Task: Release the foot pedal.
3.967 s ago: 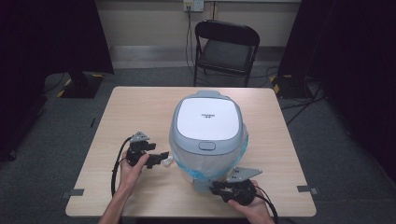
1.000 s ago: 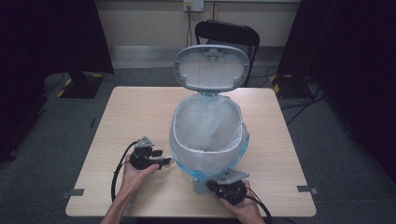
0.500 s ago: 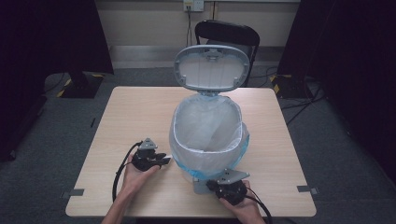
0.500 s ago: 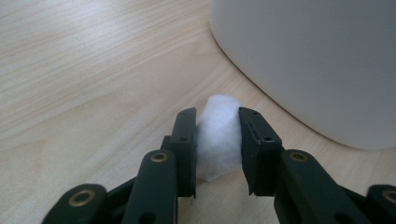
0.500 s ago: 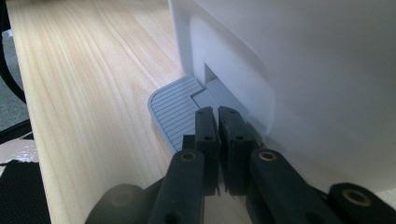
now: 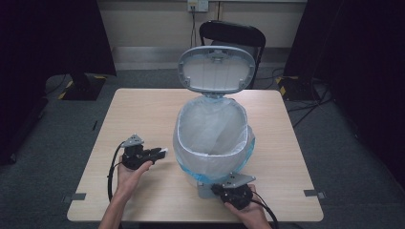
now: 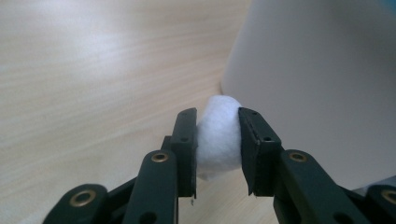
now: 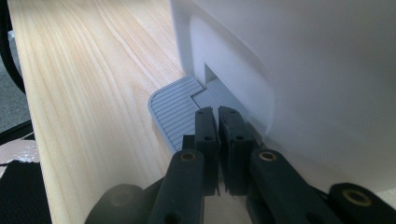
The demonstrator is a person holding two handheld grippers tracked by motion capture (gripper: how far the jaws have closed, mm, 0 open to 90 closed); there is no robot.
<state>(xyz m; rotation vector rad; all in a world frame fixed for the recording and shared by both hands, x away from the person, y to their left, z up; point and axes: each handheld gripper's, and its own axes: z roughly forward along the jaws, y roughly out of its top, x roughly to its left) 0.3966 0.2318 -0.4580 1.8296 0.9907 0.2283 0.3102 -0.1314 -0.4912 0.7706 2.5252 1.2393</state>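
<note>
while our right gripper [image 8: 218, 116] presses closed jaws on the bin pedal [image 8: 173, 108], left gripper [image 7: 217, 140] jaws clamp the cotton ball [image 7: 218, 135]; the open bin [image 6: 212, 131] sits ahead and above them.

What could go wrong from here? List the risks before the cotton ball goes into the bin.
1. The lid seems to stay up only while the right gripper presses the pedal; a slip could drop it.
2. The left gripper holds the soft cotton ball low beside the bin; lifting could snag the liner's overhang.
</note>
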